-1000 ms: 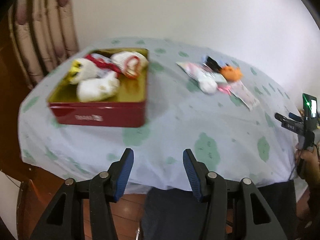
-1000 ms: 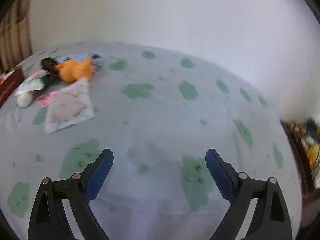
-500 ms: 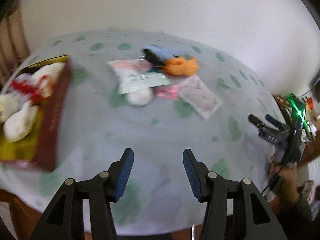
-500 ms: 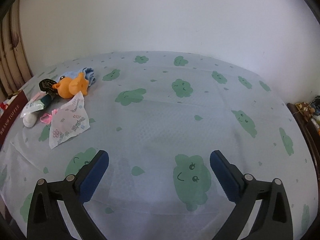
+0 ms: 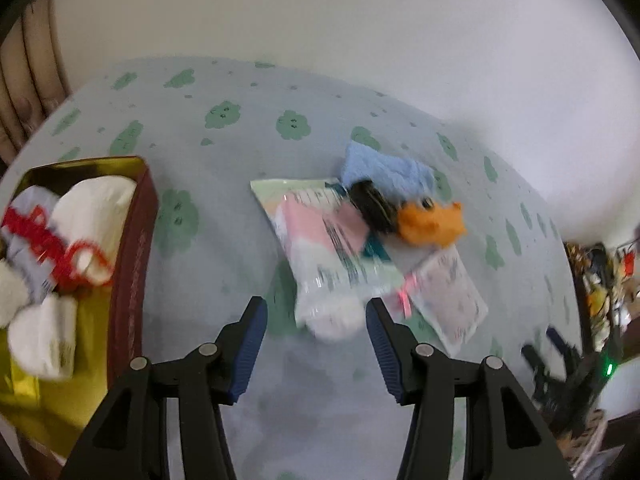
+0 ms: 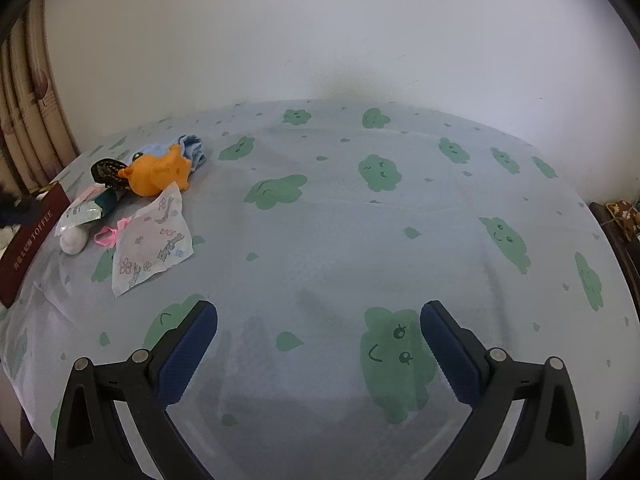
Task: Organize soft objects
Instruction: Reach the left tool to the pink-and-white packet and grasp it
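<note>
While the left claw [image 5: 316, 320] hung spread and empty over the bench [image 5: 224, 200], a white soft ball [image 5: 336, 320] lay just ahead between its tips, half under a clear packet [image 5: 332, 240]. Beside these lay an orange plush [image 5: 430, 224] and blue cloth [image 5: 388, 172], near the red tin [image 5: 132, 260] of white soft things. The right claw [image 6: 318, 328] stood wide and empty.

- The left black two-finger gripper with blue pads [image 5: 316, 312] is angled downward, jaws parted, nothing gripped.
- The right matching gripper [image 6: 319, 316] is spread wide, empty.
</note>
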A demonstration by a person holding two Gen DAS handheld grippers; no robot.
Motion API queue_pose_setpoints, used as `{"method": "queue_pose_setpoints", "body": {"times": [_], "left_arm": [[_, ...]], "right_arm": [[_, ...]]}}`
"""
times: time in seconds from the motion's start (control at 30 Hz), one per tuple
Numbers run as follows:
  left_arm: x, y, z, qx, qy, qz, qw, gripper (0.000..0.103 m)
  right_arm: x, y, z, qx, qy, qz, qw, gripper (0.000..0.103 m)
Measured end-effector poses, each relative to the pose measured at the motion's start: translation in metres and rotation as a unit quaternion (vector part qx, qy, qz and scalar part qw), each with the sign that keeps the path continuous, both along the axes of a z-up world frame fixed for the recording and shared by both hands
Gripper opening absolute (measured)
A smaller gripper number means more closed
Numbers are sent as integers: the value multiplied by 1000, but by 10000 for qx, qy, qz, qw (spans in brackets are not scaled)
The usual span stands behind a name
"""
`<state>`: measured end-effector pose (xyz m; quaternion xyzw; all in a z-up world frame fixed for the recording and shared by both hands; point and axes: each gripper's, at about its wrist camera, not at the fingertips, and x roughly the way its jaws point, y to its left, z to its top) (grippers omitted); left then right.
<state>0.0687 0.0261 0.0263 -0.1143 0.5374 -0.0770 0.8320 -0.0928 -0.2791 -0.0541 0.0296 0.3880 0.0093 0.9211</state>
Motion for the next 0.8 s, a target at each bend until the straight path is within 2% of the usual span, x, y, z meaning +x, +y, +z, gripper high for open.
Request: {"method": "queue_pose_setpoints", "body": {"times": [0.13,0.3,0.4,0.6,0.67,0.73,0.77,0.8], "left_arm": [[33,11,-23,-497,424,67,9978,53],[57,22,-53,-873,862,221,9922,56],[62,28,-59,-1267,915,342,9871,56],[74,24,-59,-1330,815,256,9874,59],[78,17,-59,-1144,757,102,9905,58],[76,11,-54,-903,545,-16,9944,41],[75,10,-51,-876,476,-48,9950,38],[73,9,-49,-865,396,-31,9955,32]], "right_arm": [[1,1,-2,3,41,29,10000,101],[3,3,-4,-25,121,71,9999,101],[4,5,-5,-59,165,98,9998,101],[6,7,-7,-102,251,145,9995,101],[6,7,-7,-105,263,150,9995,101],[7,8,-8,-116,294,152,9994,101],[7,8,-8,-124,306,153,9993,101],[8,9,-8,-137,320,157,9993,101]]}}
